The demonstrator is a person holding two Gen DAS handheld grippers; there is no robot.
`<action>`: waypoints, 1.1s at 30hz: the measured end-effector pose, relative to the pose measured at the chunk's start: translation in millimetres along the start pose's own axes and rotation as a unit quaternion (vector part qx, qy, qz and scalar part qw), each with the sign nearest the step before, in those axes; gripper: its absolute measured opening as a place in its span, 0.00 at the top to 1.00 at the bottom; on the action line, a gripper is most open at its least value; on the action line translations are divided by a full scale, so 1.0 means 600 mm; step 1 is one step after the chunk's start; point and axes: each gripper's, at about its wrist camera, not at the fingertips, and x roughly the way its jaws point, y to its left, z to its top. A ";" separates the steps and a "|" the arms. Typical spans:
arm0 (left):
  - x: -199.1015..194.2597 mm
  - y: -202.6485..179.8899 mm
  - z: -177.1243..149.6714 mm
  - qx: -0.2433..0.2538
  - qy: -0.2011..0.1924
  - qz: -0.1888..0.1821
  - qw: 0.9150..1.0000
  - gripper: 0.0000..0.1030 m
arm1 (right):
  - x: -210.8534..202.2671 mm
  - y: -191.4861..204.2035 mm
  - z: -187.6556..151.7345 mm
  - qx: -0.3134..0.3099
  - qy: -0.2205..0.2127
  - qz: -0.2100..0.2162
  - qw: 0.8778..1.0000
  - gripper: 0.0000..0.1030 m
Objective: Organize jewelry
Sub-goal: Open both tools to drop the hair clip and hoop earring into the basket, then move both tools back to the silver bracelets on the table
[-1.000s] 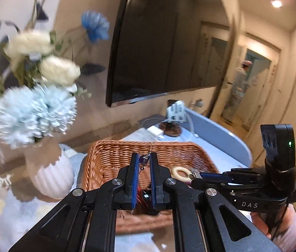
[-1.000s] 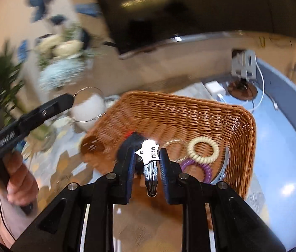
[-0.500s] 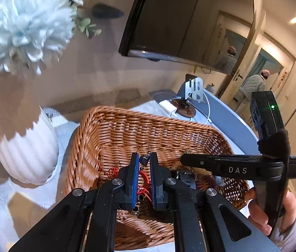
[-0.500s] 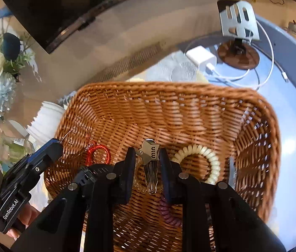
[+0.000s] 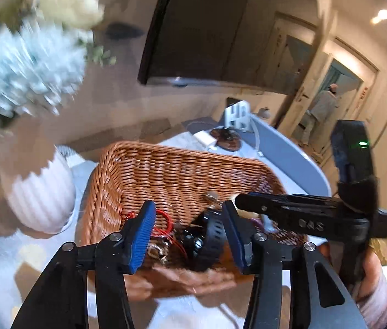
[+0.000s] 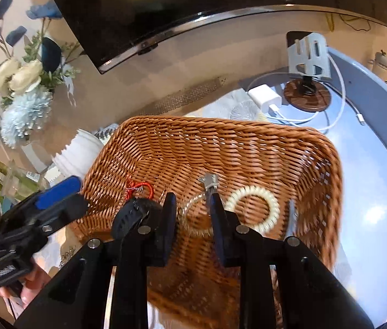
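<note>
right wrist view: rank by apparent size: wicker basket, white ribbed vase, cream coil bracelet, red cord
1. wicker basket
2. white ribbed vase, partly hidden
3. cream coil bracelet
4. red cord
The vase stands farther back, so 2 versus 3 is apparent size only.

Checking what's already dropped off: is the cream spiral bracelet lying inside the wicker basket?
Yes, the cream spiral bracelet lies on the floor of the wicker basket, right of the right tool.

Flowers point(image 5: 26, 63): motion-blurred, petals smeared, cut by upper left edge in left wrist view.
Wicker basket point(image 6: 248, 148): near rim hidden behind right gripper point(image 6: 193, 213) arms; right wall blurred.
Black strap point(image 5: 212, 233): far end hidden behind blue pad point(image 5: 233, 235).
Silver clip point(image 6: 209, 182): blurred, shape unclear.
Person in doorway point(image 5: 321, 109): too small for detail.
</note>
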 end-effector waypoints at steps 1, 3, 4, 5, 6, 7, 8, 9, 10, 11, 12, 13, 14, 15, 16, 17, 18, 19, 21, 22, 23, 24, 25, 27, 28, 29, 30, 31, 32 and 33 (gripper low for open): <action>-0.015 -0.006 -0.001 0.005 -0.004 0.003 1.000 0.50 | -0.008 0.000 -0.004 0.003 -0.002 0.006 1.000 0.71; -0.051 -0.017 -0.006 0.016 -0.013 0.015 1.000 0.50 | -0.025 0.004 -0.013 0.010 -0.004 0.024 1.000 0.70; -0.075 -0.021 -0.010 0.019 -0.019 0.020 0.999 0.50 | -0.033 0.008 -0.020 0.012 -0.005 0.032 0.999 0.70; -0.096 -0.024 -0.014 0.020 -0.025 0.021 0.999 0.50 | -0.042 0.016 -0.028 0.011 -0.006 0.040 0.999 0.70; -0.126 -0.027 -0.021 0.021 -0.034 0.023 0.999 0.50 | -0.053 0.025 -0.038 0.007 -0.010 0.047 0.999 0.69; -0.148 -0.027 -0.027 0.020 -0.040 0.024 0.999 0.49 | -0.064 0.035 -0.049 0.000 -0.013 0.052 0.999 0.67; -0.170 -0.027 -0.035 0.020 -0.047 0.027 0.998 0.46 | -0.075 0.048 -0.063 -0.008 -0.017 0.059 0.998 0.65; -0.199 -0.024 -0.047 0.019 -0.056 0.032 0.998 0.44 | -0.086 0.062 -0.078 -0.017 -0.022 0.067 0.997 0.61; -0.224 -0.021 -0.058 0.018 -0.065 0.037 0.997 0.38 | -0.095 0.076 -0.092 -0.025 -0.026 0.077 0.996 0.56; -0.245 -0.017 -0.070 0.015 -0.072 0.043 0.996 0.31 | -0.103 0.091 -0.108 -0.035 -0.028 0.091 0.995 0.53; -0.267 -0.011 -0.083 0.010 -0.078 0.050 0.996 0.27 | -0.108 0.105 -0.125 -0.046 -0.029 0.102 0.993 0.50; -0.289 -0.002 -0.099 0.005 -0.083 0.057 0.995 0.25 | -0.110 0.120 -0.141 -0.056 -0.029 0.110 0.992 0.47; -0.305 0.005 -0.112 0.001 -0.085 0.063 0.994 0.25 | -0.109 0.141 -0.162 -0.073 -0.028 0.115 0.990 0.46; -0.323 0.016 -0.131 -0.005 -0.085 0.073 0.994 0.25 | -0.106 0.153 -0.175 -0.084 -0.027 0.116 0.989 0.44; -0.333 0.025 -0.145 -0.010 -0.084 0.081 0.993 0.25 | -0.101 0.167 -0.190 -0.097 -0.024 0.116 0.988 0.44; -0.342 0.035 -0.157 -0.016 -0.082 0.090 0.993 0.25 | -0.092 0.181 -0.206 -0.109 -0.020 0.114 0.987 0.44; -0.350 0.047 -0.173 -0.025 -0.078 0.098 0.992 0.25 | -0.082 0.195 -0.221 -0.119 -0.014 0.110 0.987 0.44; -0.357 0.060 -0.189 -0.035 -0.074 0.103 0.991 0.25 | -0.074 0.205 -0.233 -0.127 -0.010 0.106 0.986 0.44; -0.362 0.084 -0.219 -0.054 -0.064 0.109 0.990 0.25 | -0.057 0.226 -0.260 -0.147 -0.006 0.097 0.984 0.44; -0.363 0.096 -0.235 -0.063 -0.058 0.113 0.990 0.25 | -0.052 0.234 -0.271 -0.156 -0.006 0.093 0.983 0.44; -0.363 0.106 -0.248 -0.070 -0.053 0.116 0.989 0.25 | -0.048 0.240 -0.282 -0.164 -0.006 0.088 0.983 0.44; -0.360 0.116 -0.260 -0.078 -0.045 0.119 0.989 0.25 | -0.043 0.244 -0.293 -0.170 -0.006 0.081 0.982 0.44; -0.354 0.127 -0.272 -0.085 -0.036 0.123 0.988 0.25 | -0.040 0.248 -0.301 -0.174 -0.006 0.077 0.982 0.44; -0.348 0.145 -0.291 -0.094 -0.022 0.129 0.987 0.25 | -0.032 0.254 -0.313 -0.183 -0.005 0.072 0.980 0.44; -0.343 0.150 -0.295 -0.097 -0.018 0.131 0.986 0.25 | -0.029 0.257 -0.318 -0.188 -0.003 0.068 0.980 0.44; -0.339 0.155 -0.300 -0.100 -0.012 0.134 0.986 0.25 | -0.024 0.261 -0.324 -0.193 -0.001 0.064 0.979 0.44; -0.333 0.161 -0.301 -0.102 -0.004 0.139 0.985 0.25 | -0.020 0.261 -0.326 -0.196 0.000 0.062 0.979 0.44; -0.320 0.167 -0.298 -0.103 0.016 0.154 0.983 0.25 | -0.017 0.263 -0.328 -0.199 0.002 0.061 0.978 0.44; -0.306 0.174 -0.292 -0.101 0.039 0.175 0.979 0.24 | -0.014 0.264 -0.331 -0.201 0.005 0.061 0.978 0.44; -0.296 0.177 -0.287 -0.097 0.051 0.186 0.977 0.24 | -0.009 0.265 -0.333 -0.201 0.009 0.060 0.978 0.44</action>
